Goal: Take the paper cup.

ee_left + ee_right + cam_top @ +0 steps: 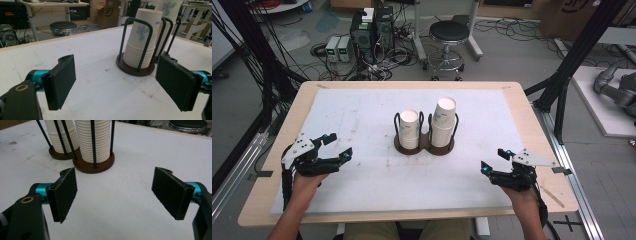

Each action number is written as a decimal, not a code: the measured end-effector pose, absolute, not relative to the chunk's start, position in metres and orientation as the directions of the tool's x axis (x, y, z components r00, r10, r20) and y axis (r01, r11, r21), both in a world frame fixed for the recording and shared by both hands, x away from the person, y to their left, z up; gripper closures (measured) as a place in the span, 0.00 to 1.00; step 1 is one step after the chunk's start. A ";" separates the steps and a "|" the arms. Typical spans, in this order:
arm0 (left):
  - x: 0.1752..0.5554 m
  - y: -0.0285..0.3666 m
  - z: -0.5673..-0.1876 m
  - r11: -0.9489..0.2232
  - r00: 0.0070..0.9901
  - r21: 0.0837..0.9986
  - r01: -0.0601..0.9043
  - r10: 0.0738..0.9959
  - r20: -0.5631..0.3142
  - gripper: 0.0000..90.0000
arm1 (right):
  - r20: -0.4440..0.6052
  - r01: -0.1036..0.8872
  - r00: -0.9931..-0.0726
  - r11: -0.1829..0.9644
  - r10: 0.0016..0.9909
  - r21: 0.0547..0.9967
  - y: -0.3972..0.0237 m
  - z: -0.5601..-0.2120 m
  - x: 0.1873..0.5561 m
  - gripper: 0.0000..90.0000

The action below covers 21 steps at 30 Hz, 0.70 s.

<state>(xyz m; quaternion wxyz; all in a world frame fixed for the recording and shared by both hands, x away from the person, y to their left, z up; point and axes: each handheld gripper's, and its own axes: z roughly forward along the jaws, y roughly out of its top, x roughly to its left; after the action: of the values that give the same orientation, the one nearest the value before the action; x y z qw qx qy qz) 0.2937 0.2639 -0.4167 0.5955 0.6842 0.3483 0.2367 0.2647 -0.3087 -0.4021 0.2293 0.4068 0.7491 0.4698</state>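
Two stacks of paper cups (pixel 428 125) sit in a dark double holder (pixel 424 145) mid-table, the right stack taller. We hold the left gripper (pixel 337 145) and right gripper (pixel 494 160) released, grasping nothing, seemingly just above the white mat (pixel 362 185).

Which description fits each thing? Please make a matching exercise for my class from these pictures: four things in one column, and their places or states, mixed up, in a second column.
Things:
1. shorter cup stack
2. taller cup stack
3. left gripper
4. stool

Descriptions:
A. on the floor beyond the table
B. in the right ring of the cup holder
C. open, empty, near the table's left edge
D. in the left ring of the cup holder

Pairs: 1-D, 2-B, 3-C, 4-A
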 end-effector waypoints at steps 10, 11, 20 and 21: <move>0.299 0.257 -0.416 -0.056 0.668 0.978 0.200 0.738 -0.095 0.18 | 0.051 0.400 -0.561 0.217 0.826 0.890 -0.310 -0.403 0.264 0.23; 0.299 0.257 -0.416 -0.056 0.668 0.978 0.200 0.738 -0.095 0.18 | 0.051 0.400 -0.561 0.217 0.826 0.890 -0.310 -0.403 0.264 0.23; 0.307 0.249 -0.407 -0.059 0.713 0.976 0.208 0.692 -0.111 0.18 | 0.042 0.398 -0.570 0.231 0.821 0.888 -0.307 -0.399 0.260 0.23; 0.312 0.246 -0.405 -0.068 0.719 0.975 0.211 0.686 -0.108 0.18 | 0.042 0.400 -0.570 0.232 0.821 0.887 -0.307 -0.399 0.260 0.23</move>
<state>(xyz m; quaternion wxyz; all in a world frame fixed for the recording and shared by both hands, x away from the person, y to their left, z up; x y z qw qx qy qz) 0.3117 0.2462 -0.4046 0.6036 0.7038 0.3188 0.1966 0.2601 -0.3066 -0.3989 0.2247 0.4055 0.7521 0.4684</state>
